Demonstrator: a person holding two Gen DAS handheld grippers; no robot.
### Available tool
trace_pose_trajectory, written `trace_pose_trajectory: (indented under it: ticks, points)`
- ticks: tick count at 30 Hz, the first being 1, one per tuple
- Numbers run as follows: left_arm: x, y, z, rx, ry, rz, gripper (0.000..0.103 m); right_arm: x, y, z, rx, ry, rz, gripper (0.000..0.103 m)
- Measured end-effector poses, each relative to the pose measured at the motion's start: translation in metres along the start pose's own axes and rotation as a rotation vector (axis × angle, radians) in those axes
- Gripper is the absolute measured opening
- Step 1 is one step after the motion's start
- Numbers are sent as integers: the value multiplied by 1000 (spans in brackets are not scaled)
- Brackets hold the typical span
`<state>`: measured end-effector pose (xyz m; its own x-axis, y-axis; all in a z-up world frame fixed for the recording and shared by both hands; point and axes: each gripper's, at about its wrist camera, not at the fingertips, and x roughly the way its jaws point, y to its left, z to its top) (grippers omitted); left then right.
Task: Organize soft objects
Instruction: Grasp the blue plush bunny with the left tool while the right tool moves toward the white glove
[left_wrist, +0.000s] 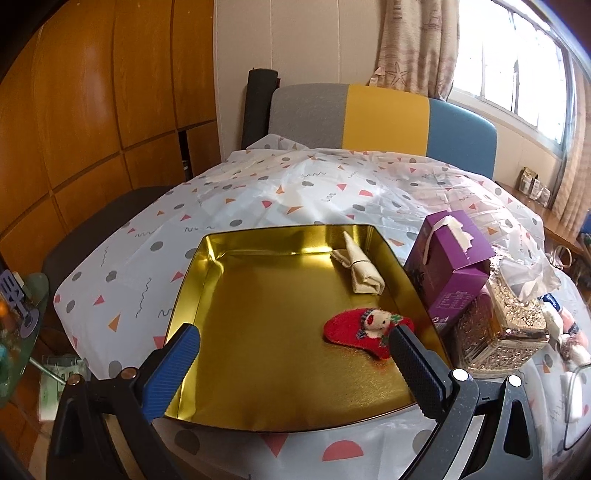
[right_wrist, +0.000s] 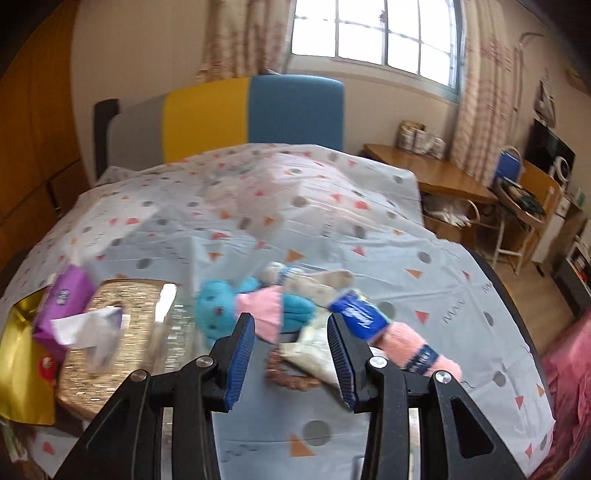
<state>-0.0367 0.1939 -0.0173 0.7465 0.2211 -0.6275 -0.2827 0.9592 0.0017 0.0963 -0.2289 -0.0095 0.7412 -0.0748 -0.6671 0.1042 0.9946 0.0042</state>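
A gold tin tray (left_wrist: 229, 258) lies on the patterned cloth. In it are a red knitted stocking with a small doll (left_wrist: 364, 332) and a rolled beige cloth (left_wrist: 360, 269). My left gripper (left_wrist: 293, 338) hangs open over the tray's near part, with its right finger beside the stocking. In the blurred right wrist view a pile lies on the cloth: a blue plush bear in a pink dress (right_wrist: 218, 306), a beige plush (right_wrist: 321, 280), a pale cloth (right_wrist: 314, 350), a blue packet (right_wrist: 356, 314) and a pink fuzzy sock (right_wrist: 413, 349). My right gripper (right_wrist: 290, 325) is open just before the pile, holding nothing.
A purple tissue box (left_wrist: 450, 266) leans on an ornate silver tissue box (left_wrist: 498, 332) right of the tray, between the tray and the pile. A grey, yellow and blue sofa back (left_wrist: 369, 118) stands behind the table. A wooden desk (right_wrist: 424, 166) and chairs are at the right.
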Motion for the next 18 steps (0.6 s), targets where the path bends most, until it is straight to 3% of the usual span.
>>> trace_pose_trajectory:
  ticks: [4,8,12,18]
  points:
    - [-1,-9,5,40,-31,-16,103,24,-41,-15,120,40,-48,41]
    - [-1,-18,15,58,-46,-84,103,38,-71,-27,247,105,-66,41]
    - [1,-43,30,142,-10,-162,103,37,-81,-30,316,131,-37,41]
    - [-9,-104,66,301,-52,-240,103,45,-80,-31,341,189,-13,41]
